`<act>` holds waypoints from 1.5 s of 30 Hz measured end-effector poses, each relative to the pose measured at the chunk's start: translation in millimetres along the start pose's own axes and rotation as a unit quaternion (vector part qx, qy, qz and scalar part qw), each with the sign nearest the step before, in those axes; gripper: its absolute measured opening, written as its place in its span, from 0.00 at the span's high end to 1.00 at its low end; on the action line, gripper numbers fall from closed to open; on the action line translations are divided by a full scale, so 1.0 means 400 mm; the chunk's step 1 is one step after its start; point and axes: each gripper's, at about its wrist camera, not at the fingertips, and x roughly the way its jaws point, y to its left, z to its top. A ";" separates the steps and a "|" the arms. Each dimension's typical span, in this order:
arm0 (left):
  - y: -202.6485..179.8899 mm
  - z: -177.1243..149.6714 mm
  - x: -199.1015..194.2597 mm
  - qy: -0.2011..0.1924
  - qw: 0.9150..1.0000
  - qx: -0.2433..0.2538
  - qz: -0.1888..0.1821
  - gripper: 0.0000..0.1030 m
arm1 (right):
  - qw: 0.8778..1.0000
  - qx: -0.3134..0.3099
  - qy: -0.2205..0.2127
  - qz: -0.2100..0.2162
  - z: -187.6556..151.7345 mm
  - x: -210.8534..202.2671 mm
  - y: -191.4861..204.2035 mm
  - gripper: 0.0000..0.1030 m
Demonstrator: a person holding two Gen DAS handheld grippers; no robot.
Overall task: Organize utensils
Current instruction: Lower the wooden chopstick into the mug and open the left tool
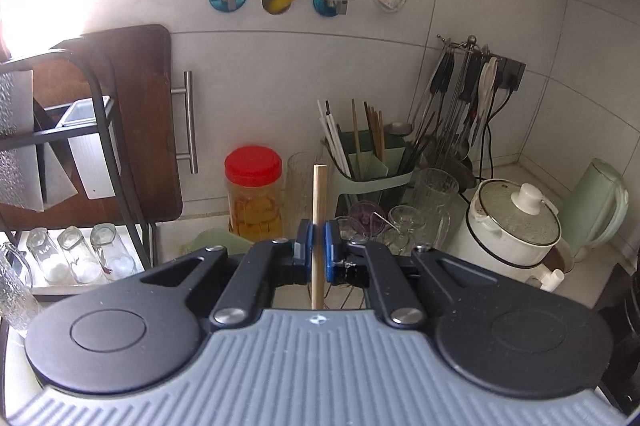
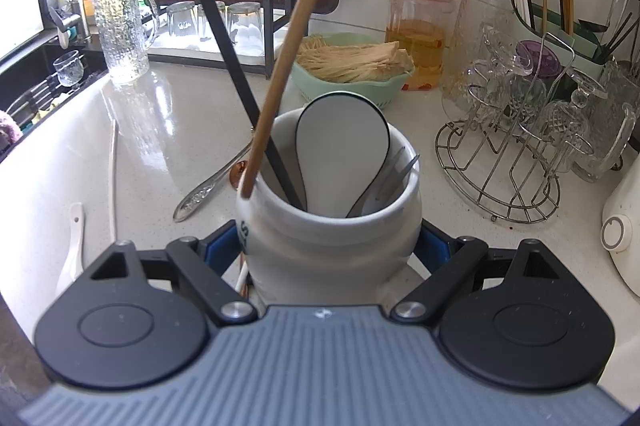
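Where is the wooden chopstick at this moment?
The wooden chopstick is held upright by the left gripper. In the right wrist view its lower tip sits at the left rim of the white jar, beside a black chopstick.

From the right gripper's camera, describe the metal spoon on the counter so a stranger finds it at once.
Start at the white ceramic jar the right gripper holds. Just left of it, on the pale countertop, lies the silver spoon, handle toward the camera. Its embossed metal handle sets it apart from the plain white spoon farther left.
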 end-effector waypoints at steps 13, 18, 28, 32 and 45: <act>-0.013 0.014 0.002 -0.008 1.000 0.006 -0.008 0.93 | 1.000 -0.002 -0.003 0.002 -0.003 -0.002 0.001 0.11; -0.009 -0.006 0.013 0.027 1.000 0.001 -0.001 0.93 | 1.000 -0.002 -0.003 0.002 -0.003 -0.002 0.001 0.11; 0.003 -0.007 0.004 0.123 0.992 -0.017 -0.010 0.93 | 1.000 -0.002 -0.005 0.003 -0.004 -0.002 0.002 0.11; 0.005 -0.016 0.004 0.163 0.986 -0.015 -0.014 0.93 | 1.000 -0.002 -0.006 0.003 -0.005 -0.002 0.002 0.11; 0.015 -0.087 0.047 0.237 0.970 -0.036 -0.030 0.94 | 1.000 -0.001 -0.006 0.005 -0.004 -0.002 -0.002 0.11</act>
